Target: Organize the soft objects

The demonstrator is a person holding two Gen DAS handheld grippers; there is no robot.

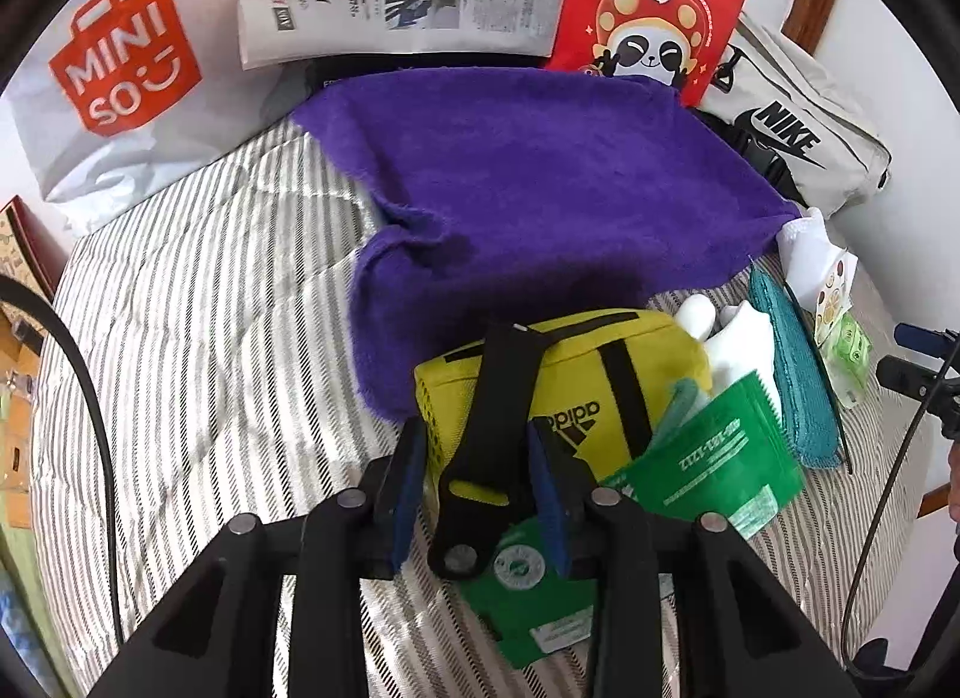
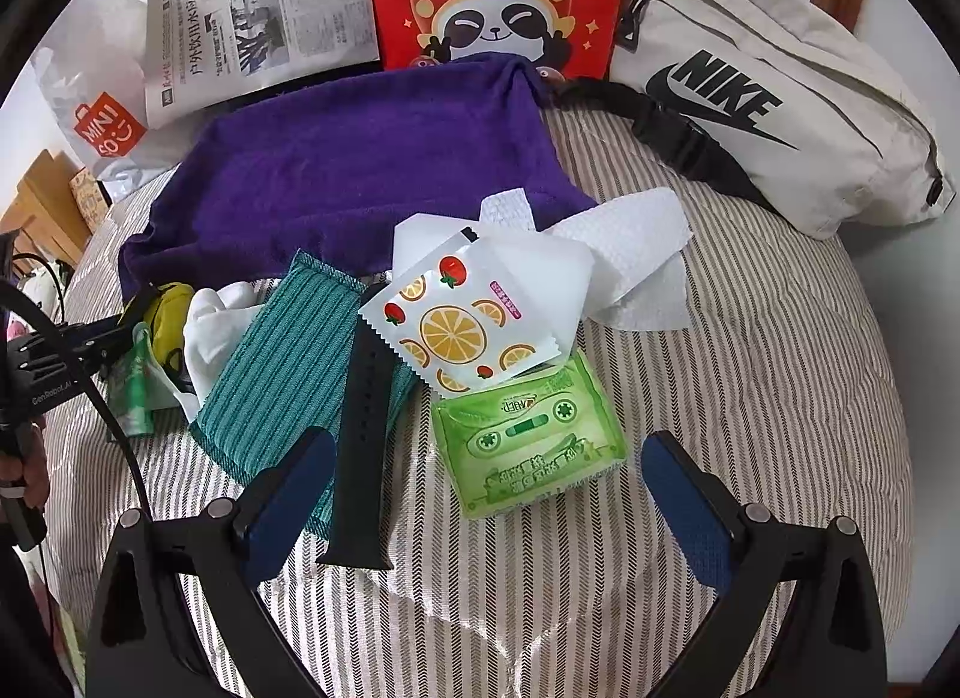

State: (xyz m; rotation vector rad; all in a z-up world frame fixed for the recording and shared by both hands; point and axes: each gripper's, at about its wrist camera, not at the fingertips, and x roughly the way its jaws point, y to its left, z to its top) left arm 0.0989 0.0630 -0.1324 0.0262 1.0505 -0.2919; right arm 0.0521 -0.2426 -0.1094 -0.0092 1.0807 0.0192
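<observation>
The left hand-held gripper [image 1: 480,494] is clenched on a black strap [image 1: 489,434] over the yellow pouch [image 1: 576,374]; the pouch lies on the striped bed [image 1: 210,338], just in front of the purple towel [image 1: 540,176]; green packets [image 1: 708,458] touch the pouch's right side; the right hand-held gripper [image 2: 489,494] stands released, jaws wide, over a green tissue pack [image 2: 528,440] and a black watch band [image 2: 360,446], well right of the pouch.

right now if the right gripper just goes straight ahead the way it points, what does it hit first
Most likely the green tissue pack, lying on the striped bedding between the open fingers of the right gripper; the black strap sits just left of that line.
</observation>
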